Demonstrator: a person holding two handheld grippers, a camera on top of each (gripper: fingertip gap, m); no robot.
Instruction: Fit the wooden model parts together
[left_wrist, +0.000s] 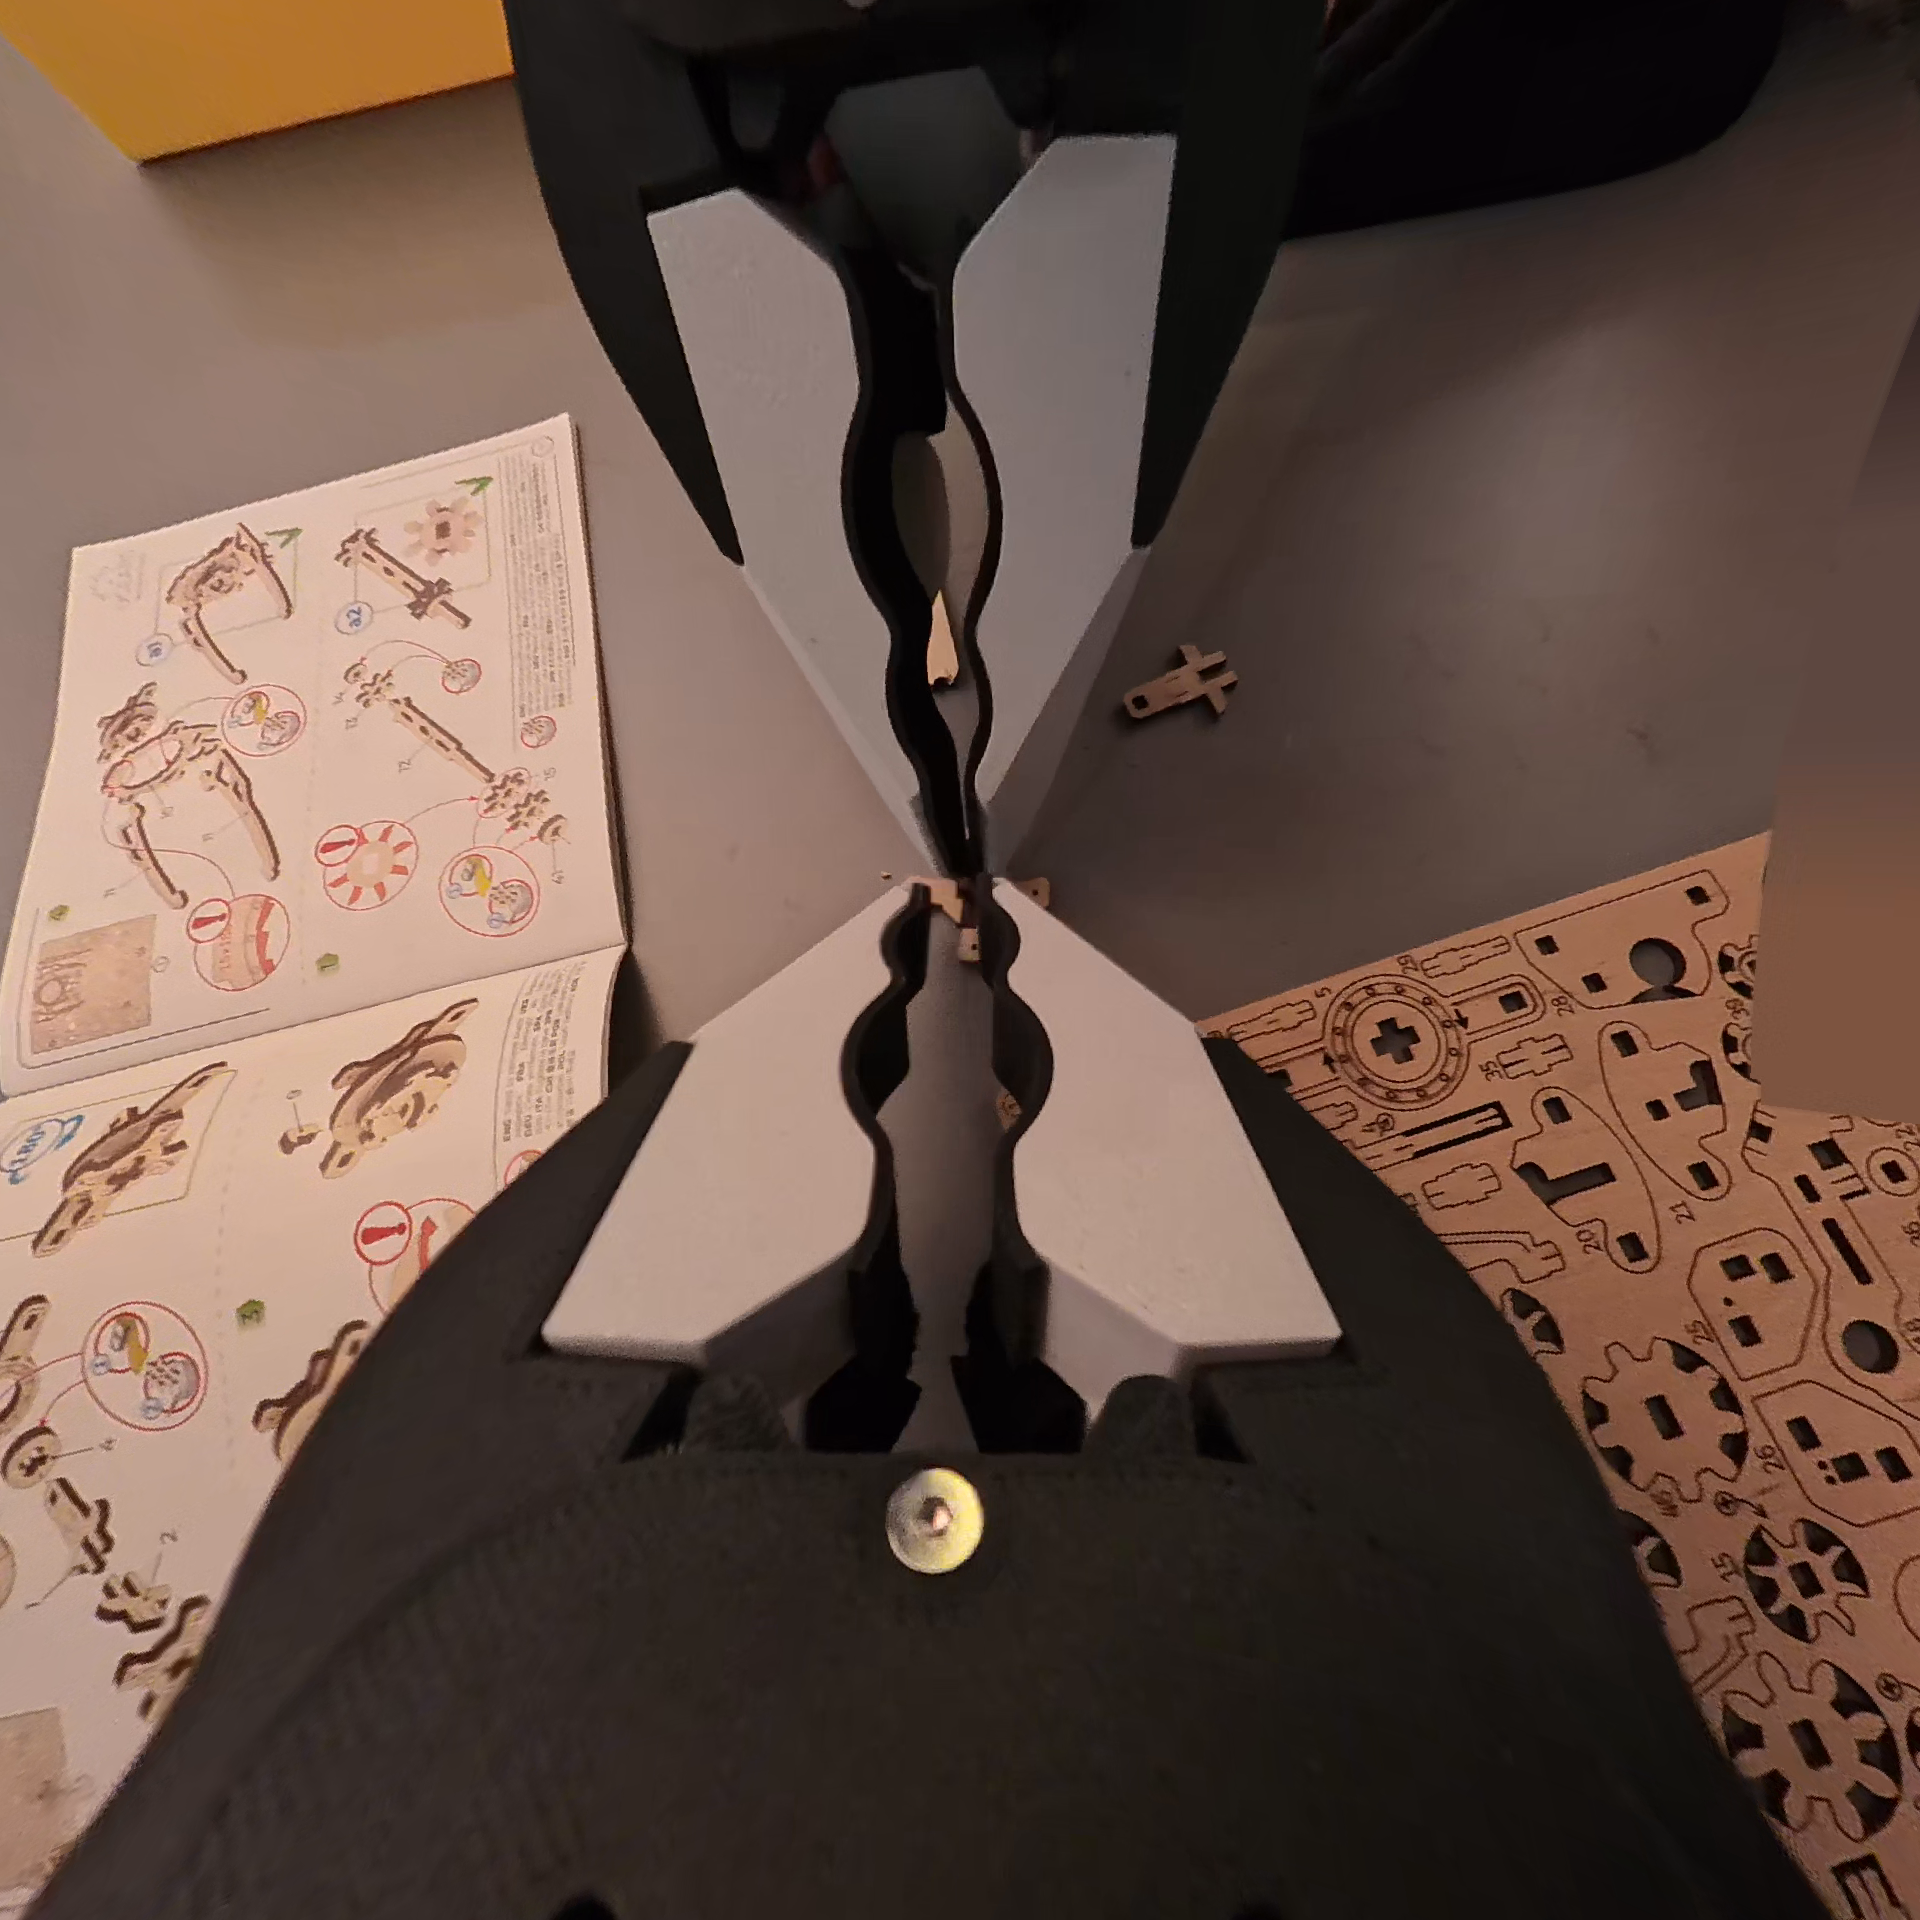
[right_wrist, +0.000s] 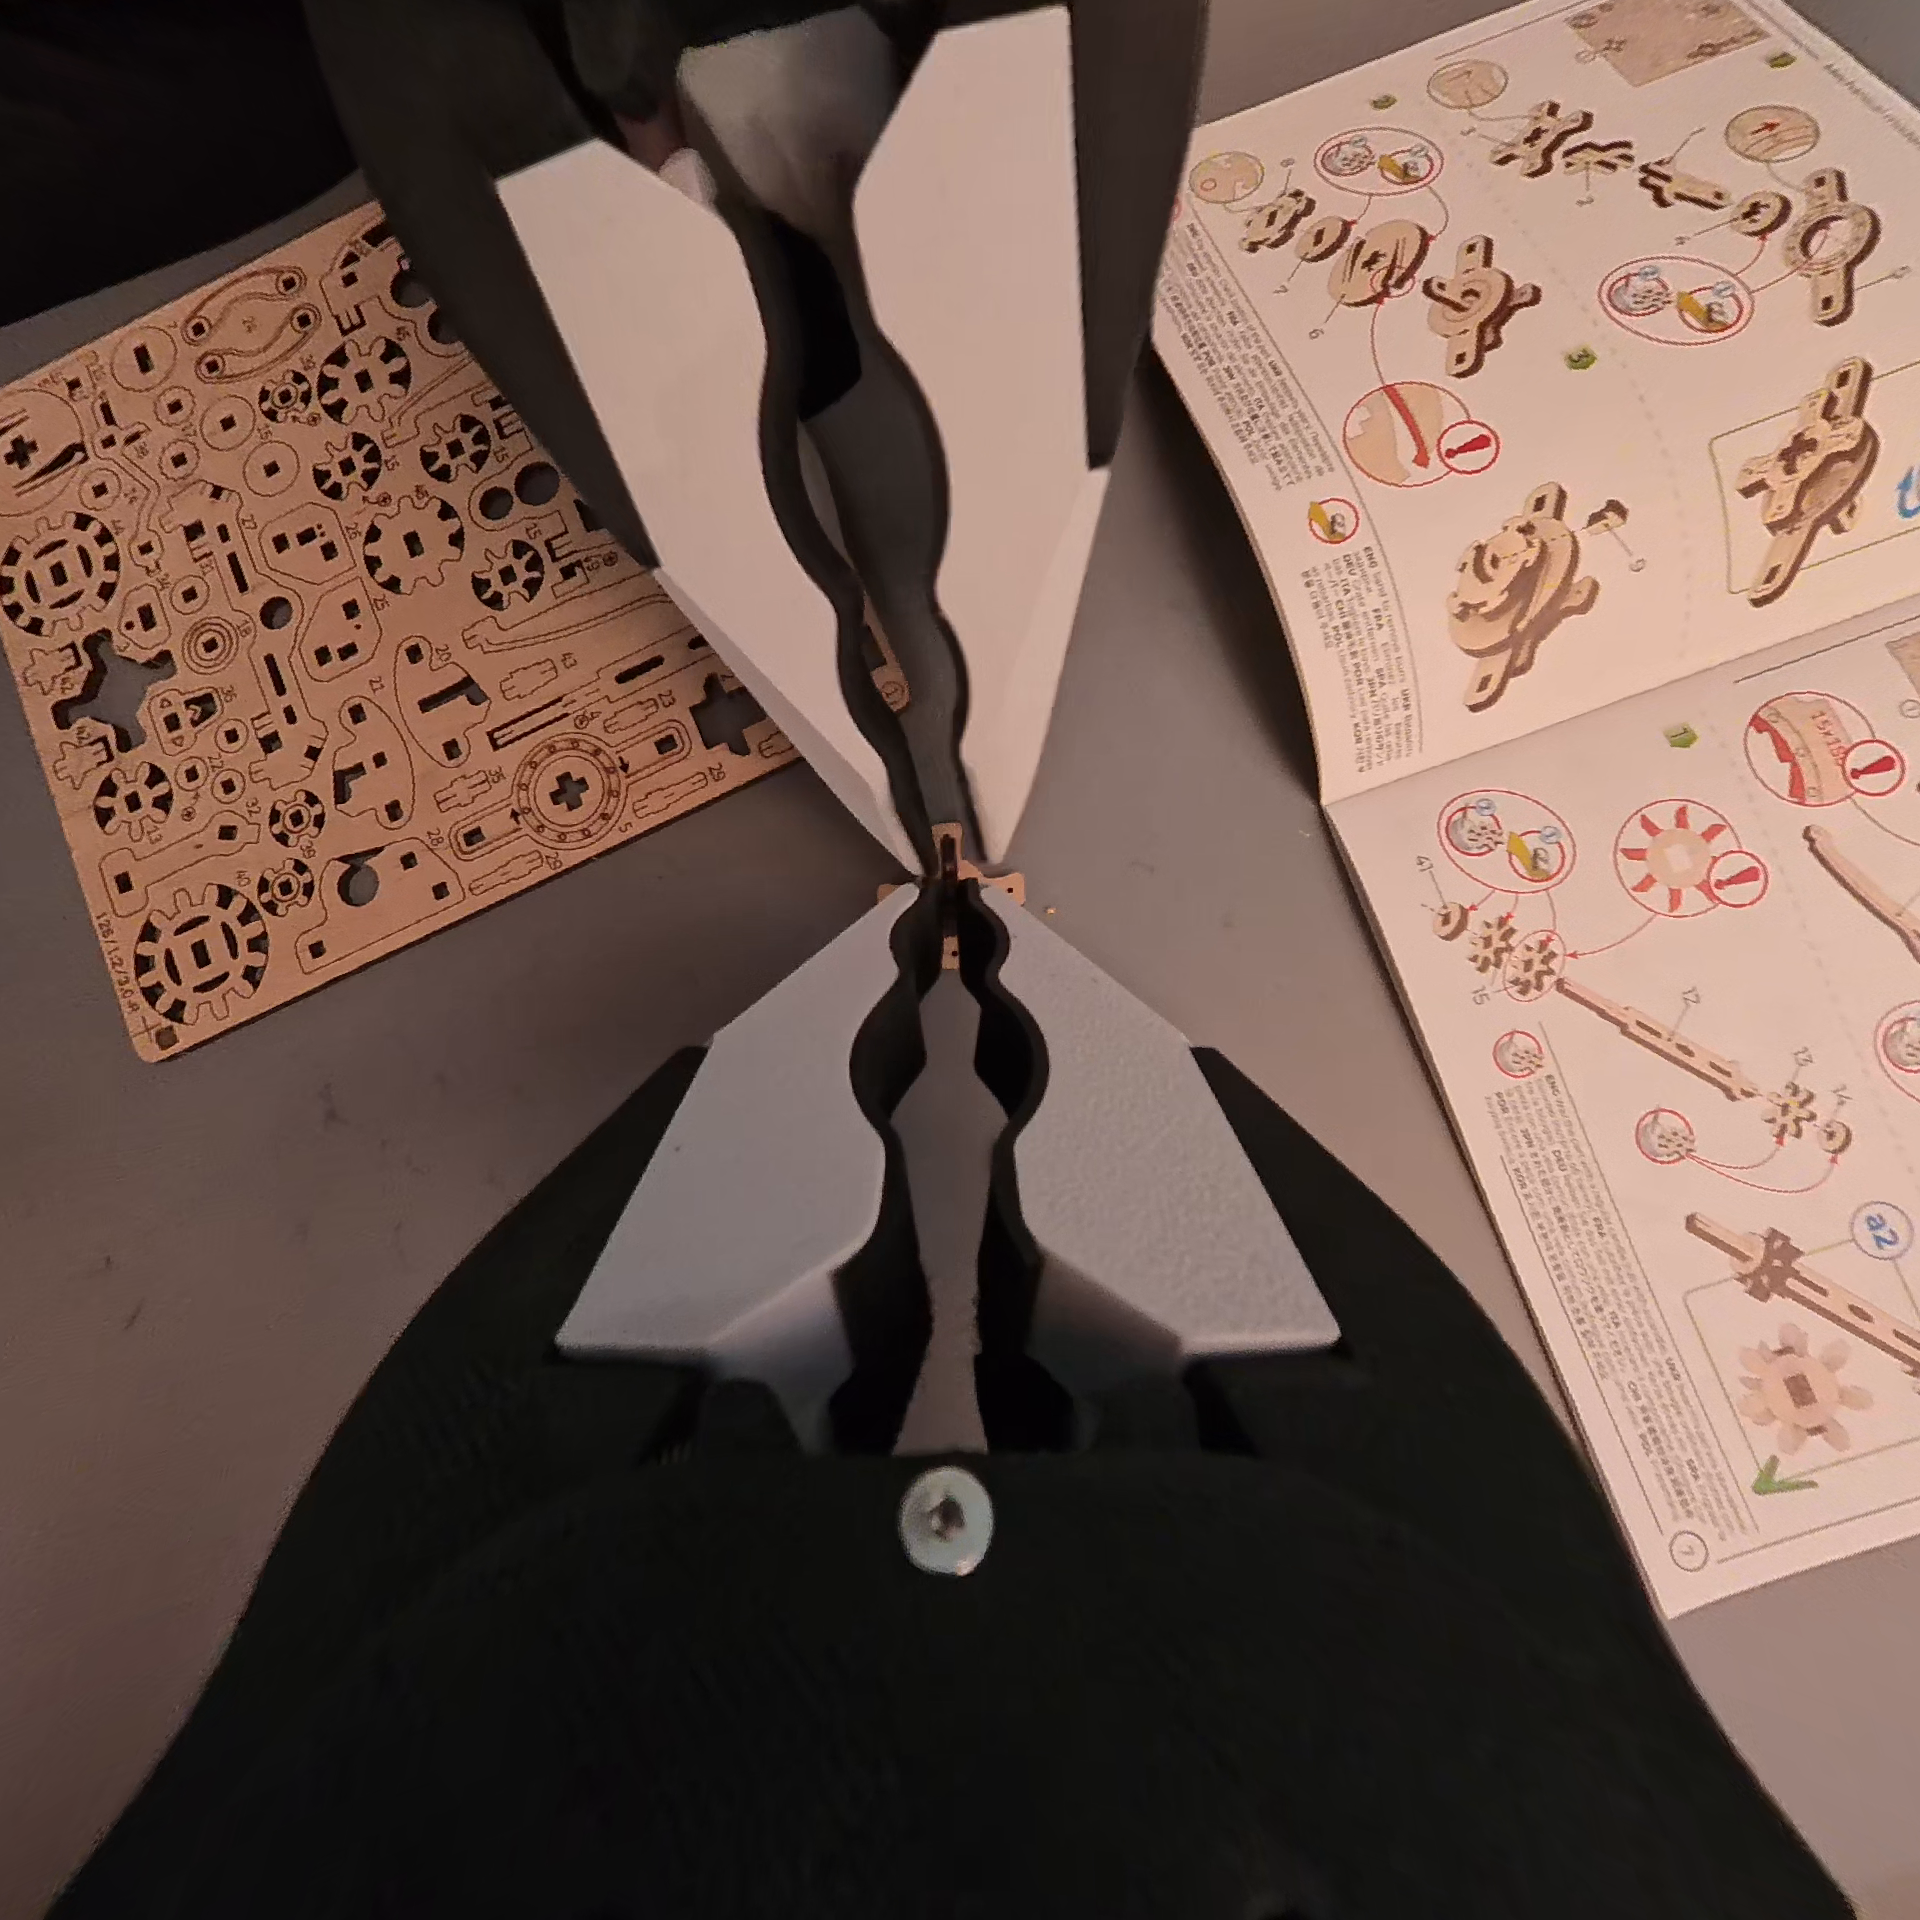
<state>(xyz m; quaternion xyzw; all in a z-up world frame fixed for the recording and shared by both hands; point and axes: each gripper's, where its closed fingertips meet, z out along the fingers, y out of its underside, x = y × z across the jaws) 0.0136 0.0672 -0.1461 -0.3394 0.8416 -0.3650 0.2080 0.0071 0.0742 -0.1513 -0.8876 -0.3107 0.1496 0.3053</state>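
My left gripper (left_wrist: 954, 902) and right gripper (right_wrist: 945, 906) meet tip to tip above the grey table. Each is shut on a small pale wooden part. In the left wrist view the part (left_wrist: 968, 920) sits between my tips, and a small tab (left_wrist: 1034, 889) sticks out to the right where the tips meet. The right gripper (left_wrist: 961, 854) comes in from the top of that view. In the right wrist view a thin wooden part (right_wrist: 951, 948) sits in my jaws, and the left gripper (right_wrist: 940, 844) comes down from above. The joint between the parts is mostly hidden by the fingertips.
A laser-cut plywood sheet (left_wrist: 1558, 1247) (right_wrist: 312, 675) with several parts punched out lies flat on one side. An open instruction booklet (left_wrist: 312, 831) (right_wrist: 1558, 727) lies on the other. A loose wooden part (left_wrist: 1184, 691) and a pointed sliver (left_wrist: 940, 644) lie on the table. A yellow box (left_wrist: 260, 62) stands far left. The tips of both grippers are at nearly the same place.
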